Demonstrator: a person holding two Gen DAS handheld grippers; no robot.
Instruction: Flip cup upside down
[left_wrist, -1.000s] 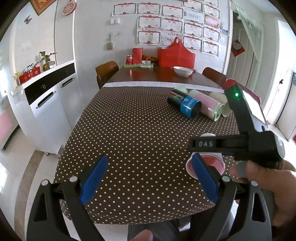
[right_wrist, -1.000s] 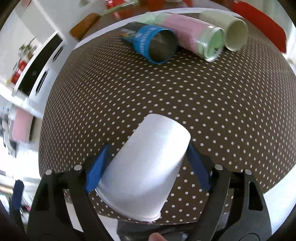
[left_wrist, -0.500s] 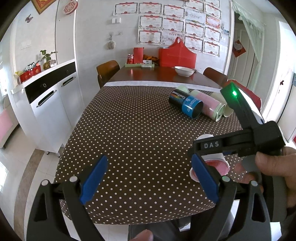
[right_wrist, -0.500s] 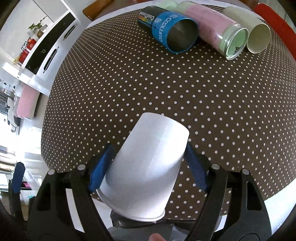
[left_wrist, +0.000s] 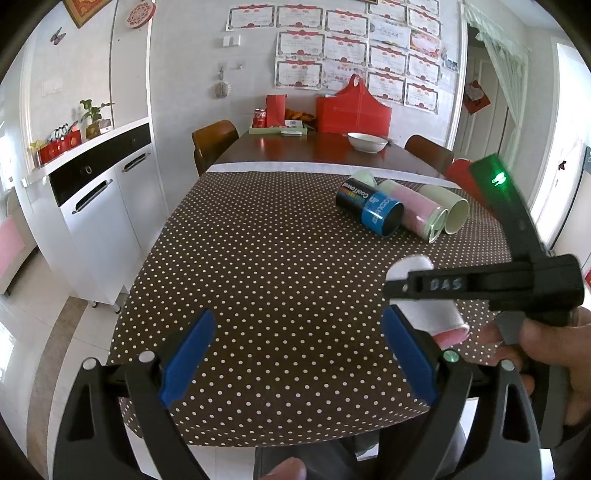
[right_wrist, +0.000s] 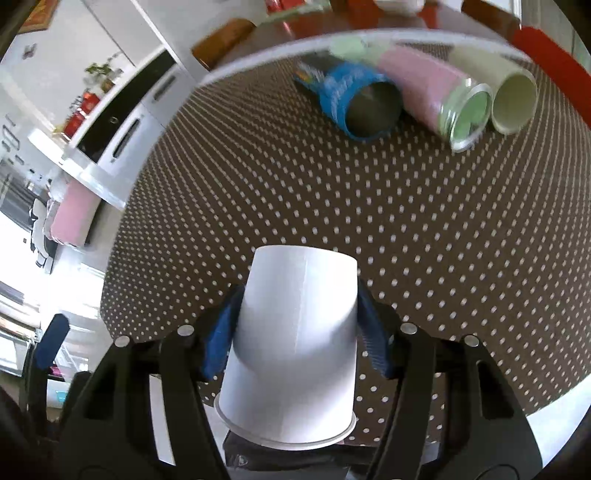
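A white paper cup (right_wrist: 295, 343) is clamped between the blue pads of my right gripper (right_wrist: 297, 334), held above the near edge of the dotted brown tablecloth (right_wrist: 369, 206). Its closed base points away from the camera and its rim faces the camera. In the left wrist view the cup (left_wrist: 428, 317) shows partly behind the right gripper's black body, with a pink inside. My left gripper (left_wrist: 295, 354) is open and empty, hovering over the tablecloth's near edge to the left of the cup.
Three cylindrical containers lie on their sides at the far right of the cloth: a blue-black one (left_wrist: 369, 210), a pink one (left_wrist: 417, 216) and a pale green one (left_wrist: 450, 210). A white bowl (left_wrist: 366, 142) sits on the wooden table beyond. White cabinets (left_wrist: 99, 206) stand left.
My right gripper has turned the cup from a leftward tilt to straight along the fingers, and it now looks more forward across the table. The left gripper has stayed put.
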